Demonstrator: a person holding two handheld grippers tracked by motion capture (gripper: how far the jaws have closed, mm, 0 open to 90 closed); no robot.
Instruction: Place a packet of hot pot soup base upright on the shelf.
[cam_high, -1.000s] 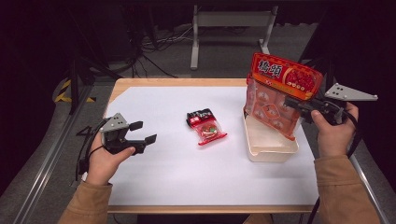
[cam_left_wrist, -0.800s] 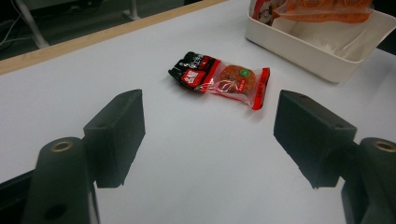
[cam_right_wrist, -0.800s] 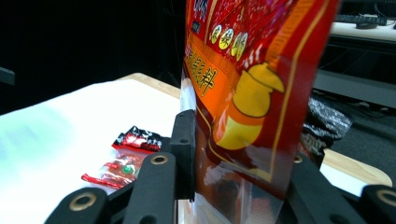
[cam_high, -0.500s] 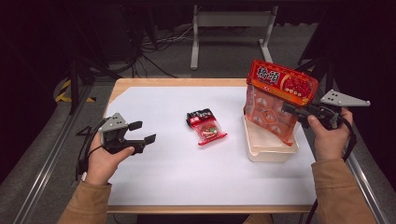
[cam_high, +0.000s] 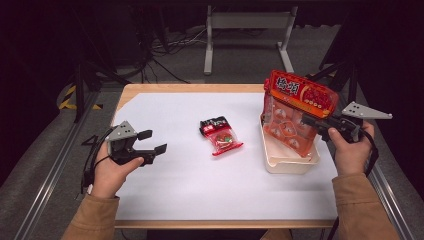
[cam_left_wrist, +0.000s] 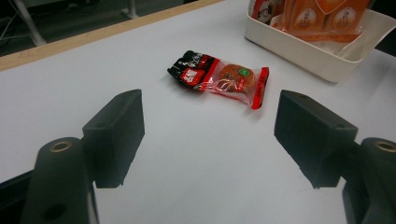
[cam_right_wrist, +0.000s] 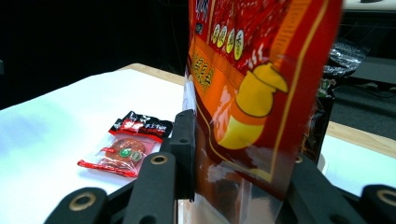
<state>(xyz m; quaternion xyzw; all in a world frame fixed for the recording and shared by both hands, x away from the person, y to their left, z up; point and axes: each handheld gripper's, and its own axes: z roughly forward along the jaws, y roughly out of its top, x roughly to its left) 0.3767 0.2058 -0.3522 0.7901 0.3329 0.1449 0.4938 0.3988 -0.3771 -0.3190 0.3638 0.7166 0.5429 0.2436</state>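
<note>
I'm gripping the big red snack bag (cam_high: 298, 107) w/ the right gripper (cam_high: 311, 122), jaws clamping it from both sides near its lower right edge; in the right gripper view the bag (cam_right_wrist: 252, 102) is sitting squeezed between the two black jaws. Bag is standing roughly upright, its bottom end dipping into the white tray (cam_high: 290, 162) at the right side of the table, top part sticking up above the rim. Left gripper (cam_high: 155, 142) is idling over the left part of the white sheet (cam_high: 200, 185), jaws spread wide, nothing between them; I'm resting that hand low by the table. Small red-black packet (cam_high: 221, 136) is lying flat mid-sheet, between the two grippers, well apart from the left one and near the tray's left wall, not touching it; the left gripper view has the packet (cam_left_wrist: 219, 78) straight ahead beyond the open jaws.
</note>
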